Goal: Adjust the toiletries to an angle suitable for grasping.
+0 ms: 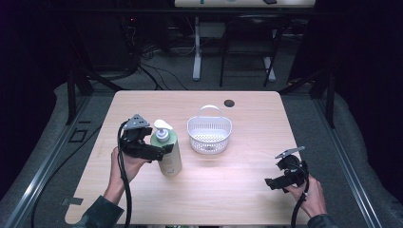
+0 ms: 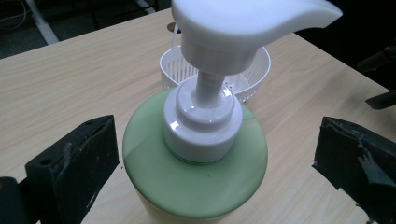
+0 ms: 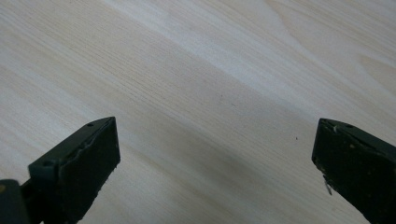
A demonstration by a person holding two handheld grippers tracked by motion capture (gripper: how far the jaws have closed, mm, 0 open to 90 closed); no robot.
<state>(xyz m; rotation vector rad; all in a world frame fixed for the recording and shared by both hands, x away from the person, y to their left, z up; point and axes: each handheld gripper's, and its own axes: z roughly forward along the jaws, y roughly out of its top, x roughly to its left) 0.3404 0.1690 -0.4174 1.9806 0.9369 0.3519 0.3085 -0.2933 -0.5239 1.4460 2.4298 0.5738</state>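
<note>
A dim lab: wooden table (image 1: 247,190) on a metal-framed rig, cables (image 1: 157,71) across grey floor.

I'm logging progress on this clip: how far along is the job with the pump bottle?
Early. Done: the left hand-held gripper has its jaws open on either side of the green pump bottle, not touching it. In hand: closing on the upright bottle. Left: gripping and lifting it, probably toward the white basket, which looks empty. The right hand-held gripper is open over bare table.

Your pump bottle (image 2: 195,177) is glossy green plastic with a smooth white pump head (image 2: 243,23). The table (image 3: 210,93) is matt pale wood grain; the basket (image 1: 209,134) is perforated white plastic.
</note>
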